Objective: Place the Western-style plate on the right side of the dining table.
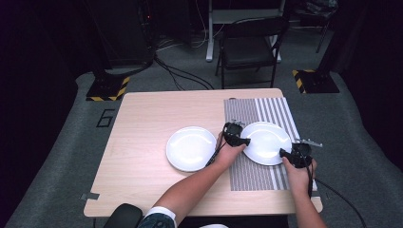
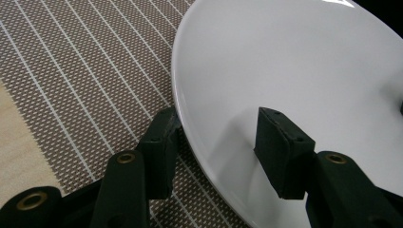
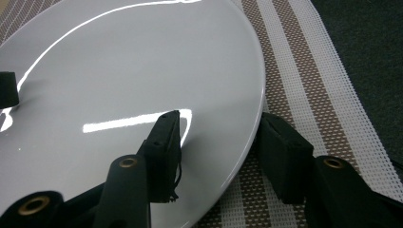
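The left gripper straddles the near rim of a white plate: one black jaw sits outside the rim, over the woven striped placemat, the other above the plate's inner surface. The rim lies between the jaws, and the inner pad stands clear of it. Bare light wood of the table shows past the outer jaw.
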Motion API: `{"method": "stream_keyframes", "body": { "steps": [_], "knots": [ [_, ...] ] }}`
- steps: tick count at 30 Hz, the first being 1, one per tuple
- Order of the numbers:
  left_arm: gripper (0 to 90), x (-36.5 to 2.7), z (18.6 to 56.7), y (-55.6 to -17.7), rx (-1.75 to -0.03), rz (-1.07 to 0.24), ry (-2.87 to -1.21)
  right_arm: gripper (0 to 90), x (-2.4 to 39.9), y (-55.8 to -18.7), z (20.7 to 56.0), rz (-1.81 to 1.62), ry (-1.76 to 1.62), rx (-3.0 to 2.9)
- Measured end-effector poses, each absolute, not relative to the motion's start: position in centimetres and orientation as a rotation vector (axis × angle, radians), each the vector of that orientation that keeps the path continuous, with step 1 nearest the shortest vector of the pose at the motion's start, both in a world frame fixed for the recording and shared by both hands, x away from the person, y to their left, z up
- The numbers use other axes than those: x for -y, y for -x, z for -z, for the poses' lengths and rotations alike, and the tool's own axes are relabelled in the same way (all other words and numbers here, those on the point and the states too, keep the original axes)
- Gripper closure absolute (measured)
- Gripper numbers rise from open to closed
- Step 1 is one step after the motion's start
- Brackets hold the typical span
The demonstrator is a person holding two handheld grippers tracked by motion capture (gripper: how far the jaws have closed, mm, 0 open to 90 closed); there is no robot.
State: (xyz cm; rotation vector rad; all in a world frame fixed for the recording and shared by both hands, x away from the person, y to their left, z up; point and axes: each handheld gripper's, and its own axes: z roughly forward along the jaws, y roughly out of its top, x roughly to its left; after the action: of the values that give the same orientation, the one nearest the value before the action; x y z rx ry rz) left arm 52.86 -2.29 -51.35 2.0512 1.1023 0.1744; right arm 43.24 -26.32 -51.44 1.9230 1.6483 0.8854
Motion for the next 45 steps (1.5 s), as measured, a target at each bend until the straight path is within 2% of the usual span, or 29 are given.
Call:
{"method": "stream_keyframes", "body": {
  "steps": [7,29,45],
  "knots": [
    [50.4,2.3,51.4,-52.8,-1.093,-0.18,-2.061,52.6,25.3,-43.1,51.1,-0.753,-1.81,-1.67],
    [49.6,1.9,51.3,-53.0,-1.103,-0.145,-2.038,52.0,26.0,-42.8,51.2,-0.842,-1.857,-1.652],
    [49.1,0.8,49.6,-53.1,-1.07,-0.163,-2.027,52.2,26.1,-41.8,50.2,-0.873,-1.826,-1.649]
  ]
}}
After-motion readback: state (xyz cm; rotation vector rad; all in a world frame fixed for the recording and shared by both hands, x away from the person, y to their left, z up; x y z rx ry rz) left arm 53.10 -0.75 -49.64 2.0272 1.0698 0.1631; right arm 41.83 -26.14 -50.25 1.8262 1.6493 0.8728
